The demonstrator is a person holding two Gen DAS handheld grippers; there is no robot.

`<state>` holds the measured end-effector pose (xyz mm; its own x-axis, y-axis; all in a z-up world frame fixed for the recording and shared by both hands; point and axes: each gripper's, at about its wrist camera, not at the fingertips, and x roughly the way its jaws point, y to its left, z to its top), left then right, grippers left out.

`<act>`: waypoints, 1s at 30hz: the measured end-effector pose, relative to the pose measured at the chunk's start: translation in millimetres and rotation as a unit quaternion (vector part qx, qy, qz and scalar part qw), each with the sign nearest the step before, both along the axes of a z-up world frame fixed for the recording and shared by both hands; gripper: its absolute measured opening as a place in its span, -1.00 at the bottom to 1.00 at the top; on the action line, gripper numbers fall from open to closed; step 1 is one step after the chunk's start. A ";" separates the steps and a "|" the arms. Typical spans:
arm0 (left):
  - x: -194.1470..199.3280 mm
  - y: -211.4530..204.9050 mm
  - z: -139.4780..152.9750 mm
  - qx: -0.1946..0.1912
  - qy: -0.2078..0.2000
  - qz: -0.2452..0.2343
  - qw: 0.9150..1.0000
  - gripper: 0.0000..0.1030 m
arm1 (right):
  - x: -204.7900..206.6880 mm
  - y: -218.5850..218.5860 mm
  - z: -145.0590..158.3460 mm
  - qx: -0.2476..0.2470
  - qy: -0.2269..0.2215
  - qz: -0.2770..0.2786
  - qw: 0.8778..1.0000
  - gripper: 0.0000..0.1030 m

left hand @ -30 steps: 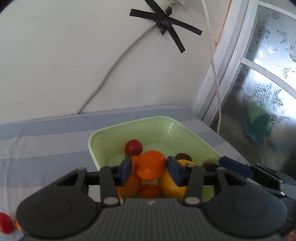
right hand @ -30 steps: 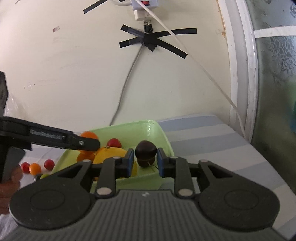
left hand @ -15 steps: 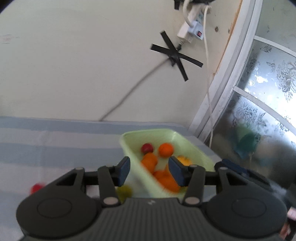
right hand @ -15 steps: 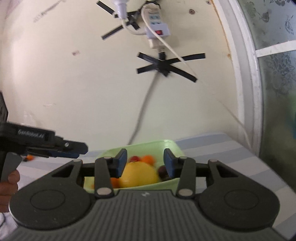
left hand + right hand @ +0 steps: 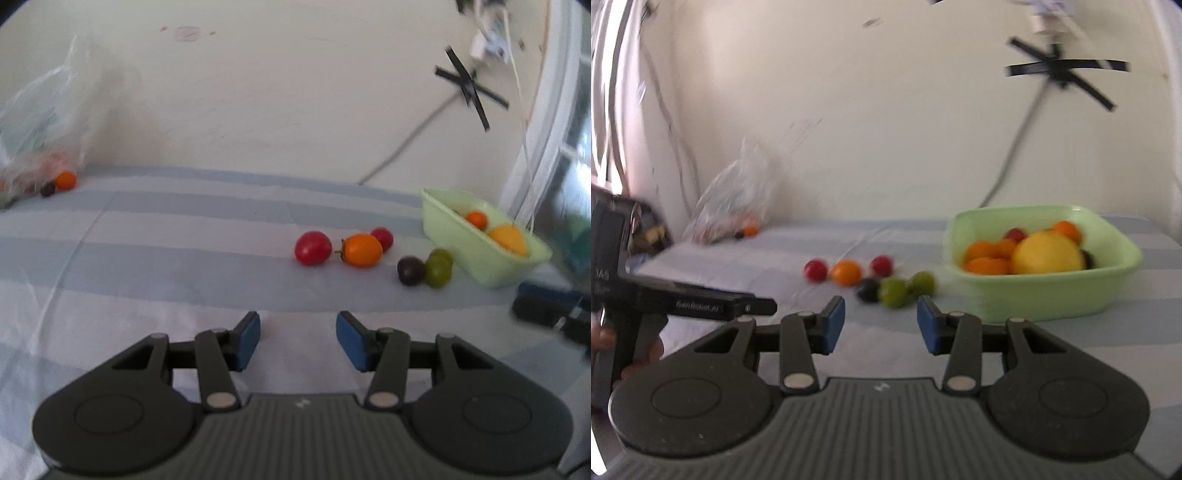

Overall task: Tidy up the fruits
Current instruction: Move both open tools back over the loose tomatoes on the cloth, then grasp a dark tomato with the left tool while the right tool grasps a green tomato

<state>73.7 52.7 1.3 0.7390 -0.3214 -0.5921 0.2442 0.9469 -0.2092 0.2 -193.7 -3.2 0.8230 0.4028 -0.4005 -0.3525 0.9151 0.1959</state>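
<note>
A pale green bowl (image 5: 491,273) (image 5: 1034,295) stands at the right on the striped cloth, holding a yellow fruit (image 5: 1049,254) and several orange ones (image 5: 986,254). Loose on the cloth to its left lie a red tomato (image 5: 313,248) (image 5: 815,270), an orange one (image 5: 362,250) (image 5: 846,273), a second red one (image 5: 382,238), a dark fruit (image 5: 410,270) (image 5: 868,290) and green ones (image 5: 437,267) (image 5: 894,292). My left gripper (image 5: 297,338) hovers open and empty, well short of them. My right gripper (image 5: 881,325) is open and empty too, just before the green ones.
A clear plastic bag (image 5: 44,147) (image 5: 735,206) with more fruit sits at the back left by the wall, a small orange fruit (image 5: 65,180) beside it. A taped cable (image 5: 469,88) runs down the wall. A hand (image 5: 602,338) holds the left gripper's body (image 5: 701,304).
Both grippers let go of their fruit over the bowl, the left an orange and the right a dark one. Both then drew back and swung left toward the loose fruit.
</note>
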 end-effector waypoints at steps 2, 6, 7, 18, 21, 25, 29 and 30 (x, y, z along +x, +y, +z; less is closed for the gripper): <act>1.6 5.1 -0.7 -0.007 -0.003 0.005 1.000 -0.09 | 4.8 11.7 -1.3 -0.019 0.003 0.006 1.000 -0.11; 2.6 15.2 -5.3 -0.043 0.002 -0.004 0.999 -0.09 | 22.8 27.7 -3.6 -0.058 0.005 -0.003 0.998 -0.12; 2.4 16.5 -5.8 -0.051 0.003 -0.005 0.999 -0.09 | 28.4 31.4 -3.8 -0.072 0.003 -0.009 0.997 -0.12; -4.9 20.8 -5.2 -0.078 -0.012 -0.022 0.997 -0.09 | 63.7 67.0 -21.3 -0.223 -0.006 -0.040 0.974 -0.28; -4.9 21.4 -5.6 -0.080 -0.012 -0.021 0.997 -0.09 | 67.7 70.3 -26.1 -0.245 -0.006 -0.039 0.969 -0.45; -4.3 20.2 -5.1 -0.080 -0.011 -0.025 0.996 -0.09 | 59.6 68.0 -23.2 -0.233 -0.010 -0.037 0.972 -0.47; -1.9 0.9 -0.8 -0.055 -0.022 -0.060 0.996 -0.08 | 27.8 49.5 -14.2 -0.168 -0.007 -0.030 0.985 -0.47; -0.3 -7.0 1.1 -0.049 -0.025 -0.072 0.996 -0.08 | 18.9 43.5 -13.7 -0.153 -0.004 -0.030 0.988 -0.47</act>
